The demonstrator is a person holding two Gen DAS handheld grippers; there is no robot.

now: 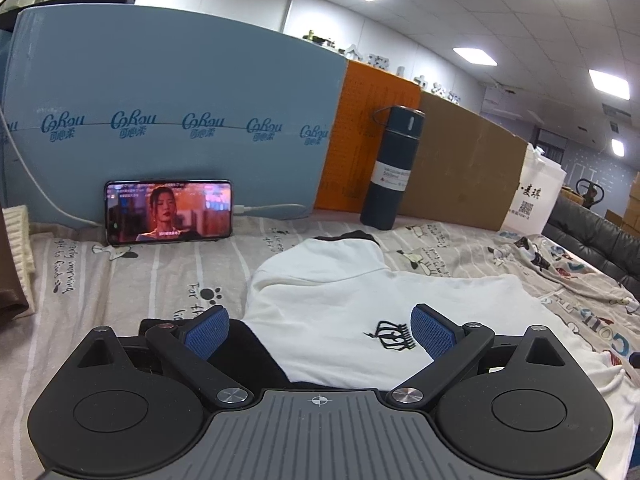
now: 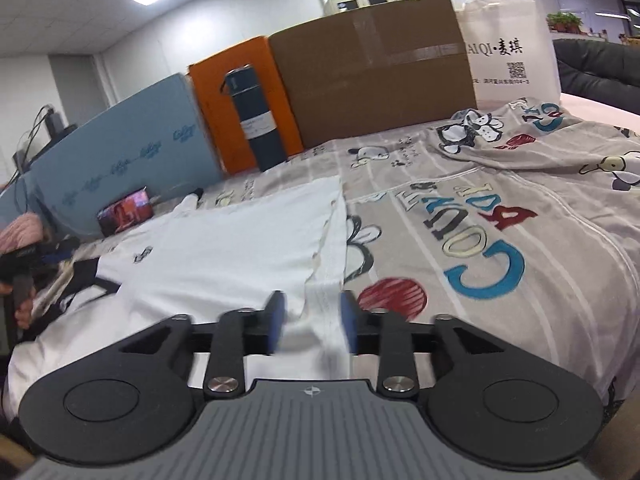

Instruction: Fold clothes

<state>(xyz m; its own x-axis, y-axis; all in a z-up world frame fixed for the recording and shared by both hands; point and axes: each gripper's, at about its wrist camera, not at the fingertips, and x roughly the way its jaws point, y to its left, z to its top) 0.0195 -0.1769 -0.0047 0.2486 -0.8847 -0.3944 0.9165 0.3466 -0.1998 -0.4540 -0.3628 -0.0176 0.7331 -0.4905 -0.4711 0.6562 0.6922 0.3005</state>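
The white shirt (image 1: 340, 304) lies spread on the bed sheet (image 1: 140, 280), collar end toward the dark flask (image 1: 390, 168) and hem end away from it, with a small black crown emblem (image 1: 390, 336) on the chest. It looks partly folded, one side already laid over.

The left tool (image 1: 320, 330) hangs low over the shirt on the near side from the flask, its blue pads wide apart and gripping nothing; the crown emblem sits just inside its right-hand pad, and dark trim of the shirt shows beside the other. It seems poised to take the shoulder or sleeve edge.

The right tool (image 2: 312, 318) is at the hem end, jaws half apart with the ribbed hem band (image 2: 326, 280) lying between them, not yet pinched. Holding both ends likely lets the person lift and fold the shirt toward the flask without it sagging.
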